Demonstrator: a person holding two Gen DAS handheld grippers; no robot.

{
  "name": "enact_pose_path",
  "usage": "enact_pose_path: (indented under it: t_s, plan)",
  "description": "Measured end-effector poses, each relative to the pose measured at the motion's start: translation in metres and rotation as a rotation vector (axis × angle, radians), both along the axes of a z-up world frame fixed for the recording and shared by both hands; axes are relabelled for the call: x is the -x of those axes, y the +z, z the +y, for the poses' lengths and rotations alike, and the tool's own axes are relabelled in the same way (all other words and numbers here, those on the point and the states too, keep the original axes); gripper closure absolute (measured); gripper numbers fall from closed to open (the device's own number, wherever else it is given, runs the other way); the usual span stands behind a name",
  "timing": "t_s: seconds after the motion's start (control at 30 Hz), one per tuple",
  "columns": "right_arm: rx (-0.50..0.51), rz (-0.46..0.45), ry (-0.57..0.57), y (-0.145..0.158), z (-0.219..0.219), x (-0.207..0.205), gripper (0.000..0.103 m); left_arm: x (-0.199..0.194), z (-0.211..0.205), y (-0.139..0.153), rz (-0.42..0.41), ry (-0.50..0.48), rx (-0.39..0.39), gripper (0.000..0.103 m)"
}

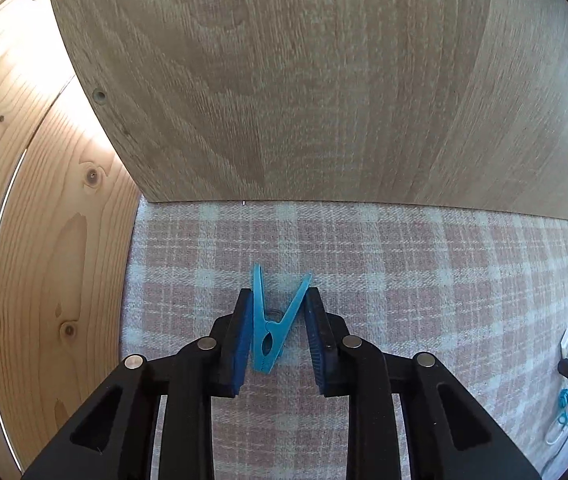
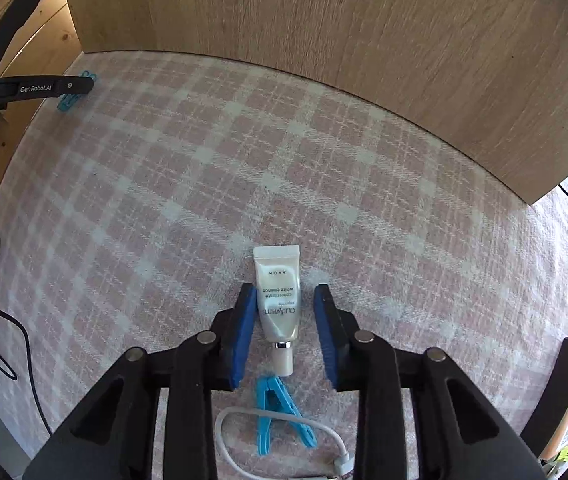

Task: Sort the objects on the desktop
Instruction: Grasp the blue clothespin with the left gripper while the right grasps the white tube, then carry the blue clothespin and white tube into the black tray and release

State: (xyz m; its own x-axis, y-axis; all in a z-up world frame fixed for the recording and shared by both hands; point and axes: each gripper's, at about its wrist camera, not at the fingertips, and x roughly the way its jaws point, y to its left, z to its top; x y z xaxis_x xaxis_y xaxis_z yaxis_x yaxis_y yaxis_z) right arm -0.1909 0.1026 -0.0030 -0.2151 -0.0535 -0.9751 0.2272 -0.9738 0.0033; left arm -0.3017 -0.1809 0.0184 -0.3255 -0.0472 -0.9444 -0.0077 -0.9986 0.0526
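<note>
Cream tube (image 2: 278,300) between right tool (image 2: 284,304) pads, untouched.

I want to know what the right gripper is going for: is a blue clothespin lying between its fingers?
No. A small white cosmetic tube lies between the right gripper fingers; the blue clothespin lies nearer the camera, behind the fingertips.

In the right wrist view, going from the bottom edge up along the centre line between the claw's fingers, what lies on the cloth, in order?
White cable → blue clothespin lying over it → cream tube, cap end nearest, between the right claw's fingers → bare plaid cloth → wooden panel.
</note>
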Motion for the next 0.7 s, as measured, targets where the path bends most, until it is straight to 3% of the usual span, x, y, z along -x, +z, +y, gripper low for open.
enact_pose_path:
  t_s: [0.27,0.5,0.7]
  plan:
    - [0.079,0.000,-0.081,0.007,0.042,-0.017,0.081,-0.064,0.023,0.009,0.005,0.008,-0.003,0.080]
    - [0.114,0.056,-0.111,0.032,0.071,-0.033,0.081,-0.109,0.053,0.032,0.038,-0.008,-0.001,0.080]
    - [0.145,0.100,-0.159,0.056,0.105,-0.050,0.081,-0.153,0.110,0.058,0.071,-0.069,0.004,0.080]
